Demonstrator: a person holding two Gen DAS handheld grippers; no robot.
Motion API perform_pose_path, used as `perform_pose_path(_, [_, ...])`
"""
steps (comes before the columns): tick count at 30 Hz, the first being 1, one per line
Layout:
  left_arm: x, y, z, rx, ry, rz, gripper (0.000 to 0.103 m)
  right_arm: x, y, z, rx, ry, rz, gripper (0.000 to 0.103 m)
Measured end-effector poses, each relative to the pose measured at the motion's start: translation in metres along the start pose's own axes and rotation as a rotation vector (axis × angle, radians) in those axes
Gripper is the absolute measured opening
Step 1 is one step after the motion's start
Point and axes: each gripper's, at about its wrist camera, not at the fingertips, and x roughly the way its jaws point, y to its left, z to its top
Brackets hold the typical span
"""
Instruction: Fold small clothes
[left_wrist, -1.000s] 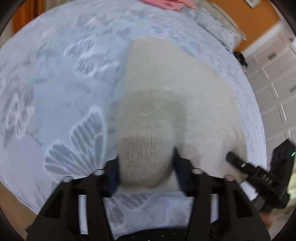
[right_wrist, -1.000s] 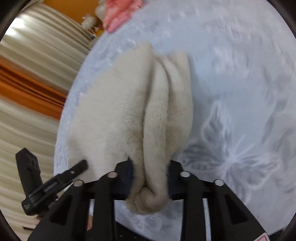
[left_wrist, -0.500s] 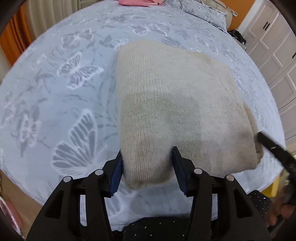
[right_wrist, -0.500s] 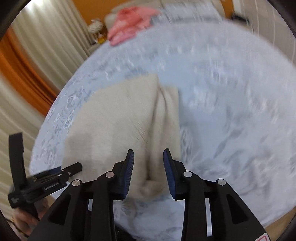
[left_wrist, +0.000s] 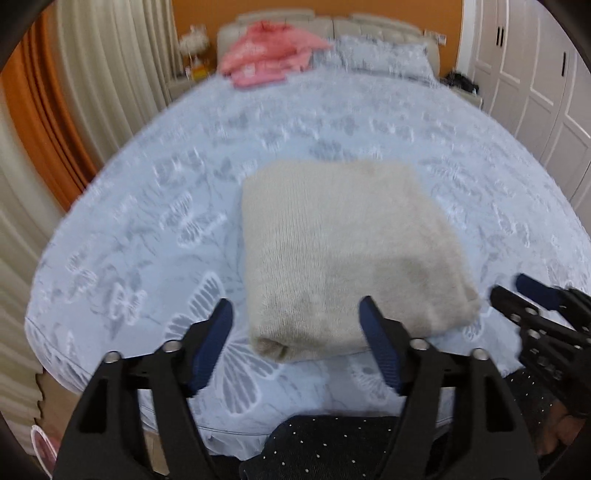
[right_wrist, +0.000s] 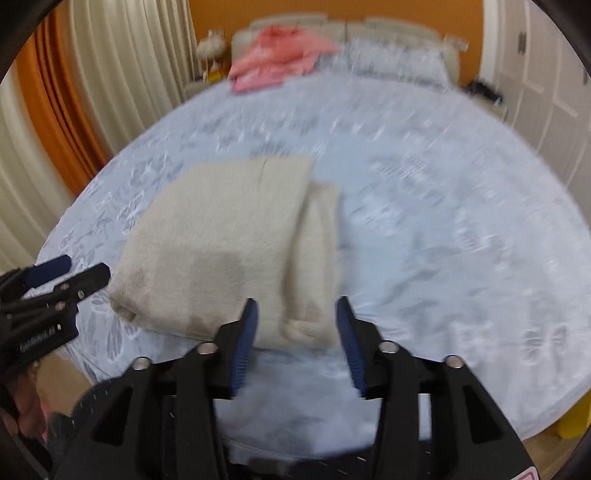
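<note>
Folded cream sweater (left_wrist: 343, 251) flat on the bed (left_wrist: 147, 206) – left gripper (left_wrist: 295, 332) jaws spread, right gripper (right_wrist: 295, 325) jaws spread too, neither pinching anything

I see a wide bed with a pale blue butterfly-print cover (left_wrist: 147, 229), a cream padded headboard (left_wrist: 384, 26) against an orange wall (left_wrist: 199, 14), cream pleated curtains (left_wrist: 110, 74) left, white panelled wardrobe doors (left_wrist: 535, 85) right.

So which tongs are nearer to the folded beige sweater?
Hard to separate. The left tongs are open before the beige sweater at its near left corner; the right tongs are open before its near right corner.
</note>
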Motion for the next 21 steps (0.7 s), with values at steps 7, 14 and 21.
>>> perform_pose_path(7, [-0.034, -0.016, -0.02, -0.003, -0.089, 0.023, 0.082, -0.043, -0.021, -0.031, 0.016, -0.106, -0.076, 0.068])
perform_pose_path(14, [-0.056, -0.033, -0.052, 0.001, -0.129, 0.036, 0.091, -0.064, 0.006, -0.049, -0.102, -0.161, -0.145, 0.083])
perform_pose_path(21, [-0.074, -0.049, -0.065, 0.033, -0.156, 0.045, 0.091, -0.076, 0.009, -0.056, -0.078, -0.165, -0.151, 0.086])
